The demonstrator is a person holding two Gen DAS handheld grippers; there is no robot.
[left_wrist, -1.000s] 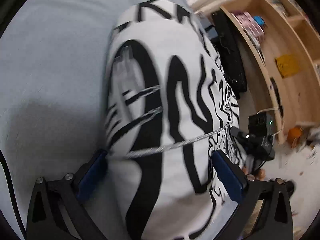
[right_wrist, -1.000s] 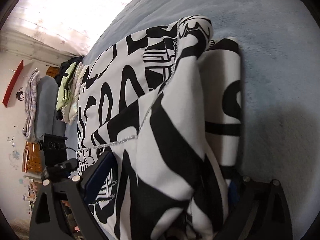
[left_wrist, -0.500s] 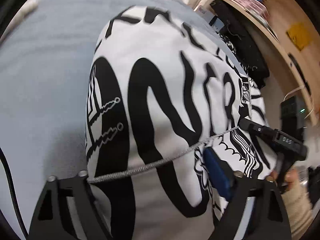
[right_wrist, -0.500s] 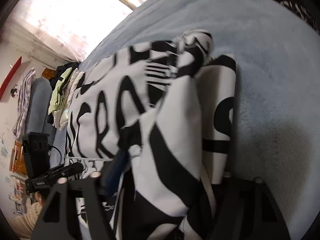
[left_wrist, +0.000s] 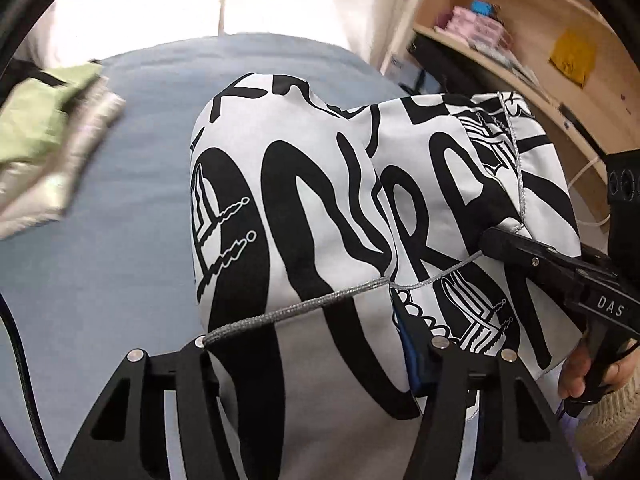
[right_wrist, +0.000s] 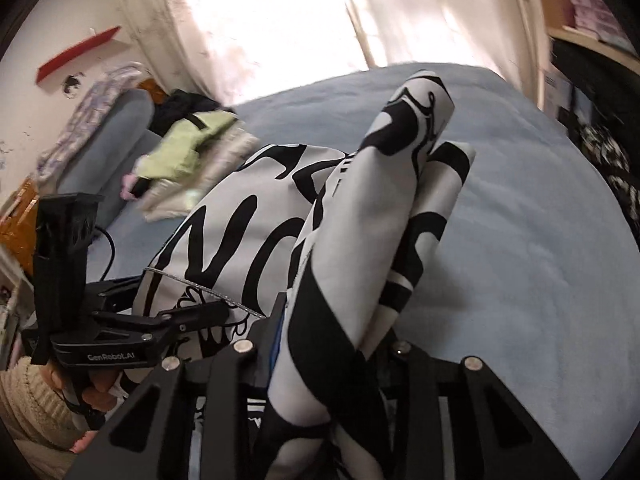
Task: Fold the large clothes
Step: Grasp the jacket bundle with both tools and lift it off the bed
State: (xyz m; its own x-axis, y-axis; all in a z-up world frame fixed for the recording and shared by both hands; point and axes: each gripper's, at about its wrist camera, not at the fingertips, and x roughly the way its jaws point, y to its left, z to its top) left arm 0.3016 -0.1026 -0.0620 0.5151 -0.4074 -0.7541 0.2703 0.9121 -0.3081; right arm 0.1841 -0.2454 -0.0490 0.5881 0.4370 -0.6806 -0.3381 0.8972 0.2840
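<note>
A large white garment with bold black lettering (left_wrist: 320, 208) lies partly lifted over a light blue bed (left_wrist: 120, 240). My left gripper (left_wrist: 316, 344) is shut on its silver-corded hem. My right gripper (right_wrist: 324, 340) is shut on a bunched fold of the same garment (right_wrist: 360, 240), which rises in a ridge away from the fingers. The right gripper also shows at the right of the left wrist view (left_wrist: 532, 256), and the left gripper shows at the lower left of the right wrist view (right_wrist: 188, 316).
A pile of pale green and cream clothes (right_wrist: 192, 152) lies on the bed's far left, also in the left wrist view (left_wrist: 44, 148). A wooden shelf unit (left_wrist: 540, 40) stands to the right. A curtained window (right_wrist: 280, 20) is behind the bed.
Both grippers have closed on the garment and lifted it, tilting up so the window and the room come into view. The fabric now hangs bunched between them.
</note>
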